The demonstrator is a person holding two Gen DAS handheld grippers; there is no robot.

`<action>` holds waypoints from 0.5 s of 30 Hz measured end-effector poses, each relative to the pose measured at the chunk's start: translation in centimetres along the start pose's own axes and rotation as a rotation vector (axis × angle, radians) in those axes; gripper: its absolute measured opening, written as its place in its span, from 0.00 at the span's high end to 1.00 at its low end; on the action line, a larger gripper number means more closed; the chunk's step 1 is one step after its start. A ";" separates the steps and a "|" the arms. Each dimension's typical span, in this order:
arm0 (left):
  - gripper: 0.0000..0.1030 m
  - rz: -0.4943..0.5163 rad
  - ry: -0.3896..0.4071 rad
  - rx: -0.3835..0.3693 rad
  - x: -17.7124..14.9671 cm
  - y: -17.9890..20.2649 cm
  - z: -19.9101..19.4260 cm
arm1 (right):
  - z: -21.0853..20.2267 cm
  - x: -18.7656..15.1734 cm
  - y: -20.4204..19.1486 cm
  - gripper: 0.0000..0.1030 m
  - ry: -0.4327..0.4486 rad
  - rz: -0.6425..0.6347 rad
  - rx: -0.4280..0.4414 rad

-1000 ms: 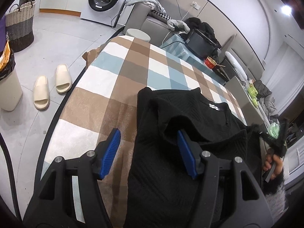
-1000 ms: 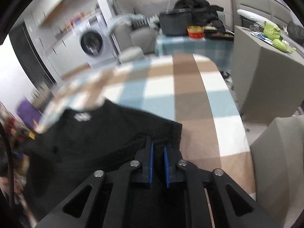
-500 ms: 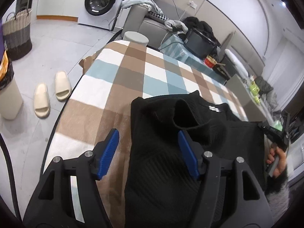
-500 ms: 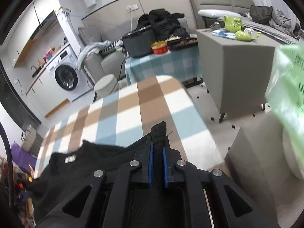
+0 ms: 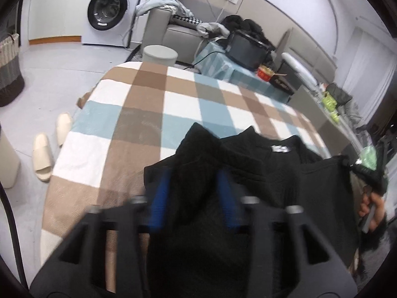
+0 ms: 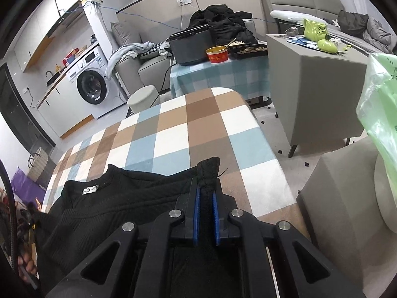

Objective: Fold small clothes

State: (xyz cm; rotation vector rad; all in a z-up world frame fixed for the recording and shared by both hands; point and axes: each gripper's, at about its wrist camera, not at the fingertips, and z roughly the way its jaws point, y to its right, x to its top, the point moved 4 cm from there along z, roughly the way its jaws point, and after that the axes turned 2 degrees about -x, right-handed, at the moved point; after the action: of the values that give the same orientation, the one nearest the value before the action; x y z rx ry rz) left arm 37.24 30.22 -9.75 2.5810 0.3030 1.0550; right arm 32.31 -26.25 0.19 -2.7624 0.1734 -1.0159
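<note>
A black knit top [image 5: 285,173] with a white neck label [image 5: 280,148] lies on the checked table cover [image 5: 153,104]. My left gripper [image 5: 193,186] is blurred and its jaws are closing around a raised fold at the top's left shoulder; the blue pads [image 5: 158,198] still stand apart with fabric between them. In the right wrist view my right gripper [image 6: 205,186] is shut on the opposite edge of the black top [image 6: 124,198], and a tuft of cloth sticks up past the tips. A person's hand [image 5: 372,211] holds that gripper at the far right.
The checked cover [image 6: 198,124] runs far ahead of the top. Slippers [image 5: 43,159] and a woven basket [image 5: 10,69] are on the floor to the left. A round stool [image 5: 160,54], a washing machine [image 5: 111,10], a grey side table [image 6: 310,87] and a green plastic bag [image 6: 382,99] surround the table.
The left gripper moved in over the top's shoulder and its jaws narrowed around a fold of fabric. The right gripper stayed shut on the top's edge, rolling slightly.
</note>
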 end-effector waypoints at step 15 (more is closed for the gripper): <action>0.95 -0.064 0.199 -0.043 1.1 -0.5 -6.7 | -4.5 1.5 -0.4 0.94 0.206 0.041 0.178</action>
State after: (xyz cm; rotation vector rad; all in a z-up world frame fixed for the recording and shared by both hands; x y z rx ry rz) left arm 33.21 32.54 -4.79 2.4152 0.4042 1.2824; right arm 30.53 -26.81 4.60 -2.4844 0.1601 -1.2404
